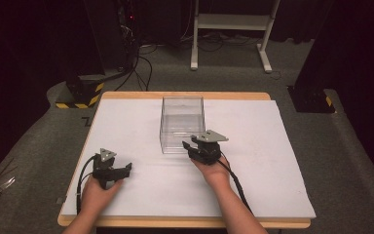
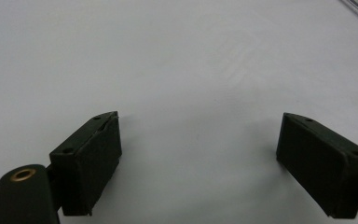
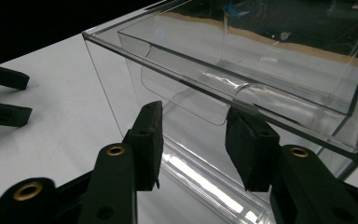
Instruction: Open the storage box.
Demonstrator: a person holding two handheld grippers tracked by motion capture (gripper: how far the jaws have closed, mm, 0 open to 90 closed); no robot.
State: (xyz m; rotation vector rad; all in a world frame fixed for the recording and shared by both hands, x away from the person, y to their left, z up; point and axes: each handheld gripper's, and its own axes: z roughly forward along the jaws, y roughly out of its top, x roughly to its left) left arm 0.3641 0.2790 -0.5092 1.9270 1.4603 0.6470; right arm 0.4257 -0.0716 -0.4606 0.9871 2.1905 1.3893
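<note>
A clear plastic box (image 1: 181,124) stands upright at the middle of the white table top (image 1: 272,146). My right gripper (image 1: 191,146) is at the box's near bottom edge. In the right gripper view the right gripper (image 3: 193,140) has its jaws apart, right up against the clear box's (image 3: 223,60) front wall, which carries a curved cut-out. Nothing solid shows pinched between them. My left gripper (image 1: 125,169) rests low over the table at the front left, well apart from the box. In its own view the left gripper (image 2: 200,144) is wide open over bare white surface.
The table's wooden rim (image 1: 185,222) runs along the front. On the floor behind stand a white frame stand (image 1: 231,22), black bases with yellow stripes (image 1: 80,95) and loose cables (image 1: 141,68). A black post base (image 1: 311,97) stands at the back right.
</note>
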